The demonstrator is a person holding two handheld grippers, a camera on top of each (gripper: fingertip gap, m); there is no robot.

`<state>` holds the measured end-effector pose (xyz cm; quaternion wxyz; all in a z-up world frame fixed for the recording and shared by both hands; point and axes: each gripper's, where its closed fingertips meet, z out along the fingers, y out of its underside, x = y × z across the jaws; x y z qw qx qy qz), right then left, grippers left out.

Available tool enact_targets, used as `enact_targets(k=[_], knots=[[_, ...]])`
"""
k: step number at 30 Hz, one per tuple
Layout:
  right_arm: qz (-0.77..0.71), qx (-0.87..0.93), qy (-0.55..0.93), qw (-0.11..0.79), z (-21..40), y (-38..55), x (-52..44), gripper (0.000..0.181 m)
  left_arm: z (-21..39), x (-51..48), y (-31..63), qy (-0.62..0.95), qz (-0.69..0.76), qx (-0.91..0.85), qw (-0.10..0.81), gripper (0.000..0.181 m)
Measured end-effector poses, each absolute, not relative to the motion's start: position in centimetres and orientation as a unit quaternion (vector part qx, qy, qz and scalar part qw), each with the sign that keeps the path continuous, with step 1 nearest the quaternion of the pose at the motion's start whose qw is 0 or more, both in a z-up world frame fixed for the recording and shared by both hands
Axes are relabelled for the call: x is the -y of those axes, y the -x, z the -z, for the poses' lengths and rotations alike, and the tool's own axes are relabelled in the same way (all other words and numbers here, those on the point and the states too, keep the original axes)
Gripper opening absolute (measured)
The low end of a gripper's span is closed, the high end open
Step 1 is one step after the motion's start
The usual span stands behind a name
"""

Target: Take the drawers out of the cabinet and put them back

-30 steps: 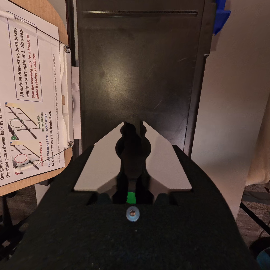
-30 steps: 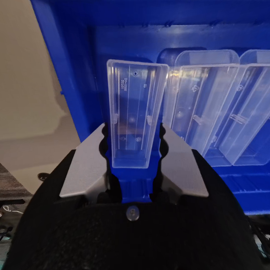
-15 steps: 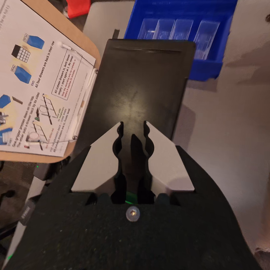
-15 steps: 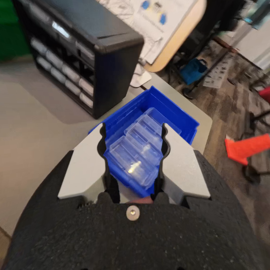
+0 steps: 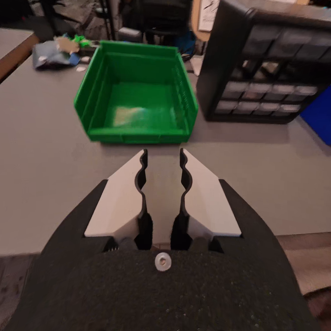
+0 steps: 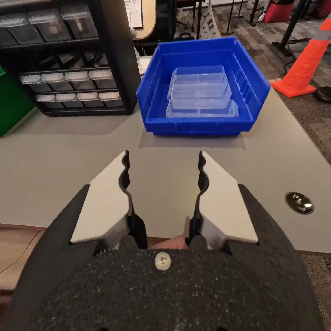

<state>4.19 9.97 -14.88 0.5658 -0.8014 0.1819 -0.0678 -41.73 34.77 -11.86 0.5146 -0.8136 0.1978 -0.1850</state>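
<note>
Left gripper (image 5: pixel 163 155) at lower centre of its view, released, gap between the fingers, nothing held, above bare grey table (image 5: pixel 44 161). Green bin (image 5: pixel 136 96) at upper centre, nothing inside but a sheen on its floor. Black drawer cabinet (image 5: pixel 265 71) at upper right, clear drawers in its two lower rows, second row blurred.

Right gripper (image 6: pixel 163 154) at lower centre, spread wide, nothing between the fingers. Blue bin (image 6: pixel 197 123) at upper centre-right on the table (image 6: pixel 53 161), holding a stack of clear drawers (image 6: pixel 198 93) lying crosswise. Cabinet (image 6: pixel 118 53) at upper left, just beside the blue bin; second row open and dark. Orange cone (image 6: pixel 308 59) at far right on the floor. Round metal fitting (image 6: pixel 300 203) in the tabletop at right.
</note>
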Motion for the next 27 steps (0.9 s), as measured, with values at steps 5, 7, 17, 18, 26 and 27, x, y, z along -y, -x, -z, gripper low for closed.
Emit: enact_targets(k=[5,7,17,18,26,27], knots=[[0.054,-0.173,0.808,0.560,15.8,-3.6,-10.5,0.077,16.4,-32.8,44.2,0.835,0.184,-0.160,0.493,0.038],[0.073,-0.155,0.813,0.557,15.8,-3.8,-10.9,0.077,15.6,-32.9,44.2,0.829,0.183,-0.182,0.496,0.042],[0.089,-0.153,0.827,0.533,16.5,-4.3,-11.1,0.077,15.5,-34.2,46.2,0.818,0.180,-0.190,0.512,0.041],[0.079,-0.156,0.824,0.539,16.3,-4.1,-11.1,0.077,15.8,-34.2,46.4,0.821,0.176,-0.193,0.508,0.041],[0.143,-0.156,0.805,0.554,14.3,-7.2,-12.4,0.075,14.9,-36.5,45.6,0.814,0.106,-0.198,0.535,0.036],[0.123,-0.183,0.820,0.528,15.4,-7.3,-12.3,0.076,14.9,-36.4,44.2,0.811,0.102,-0.218,0.534,0.037]])
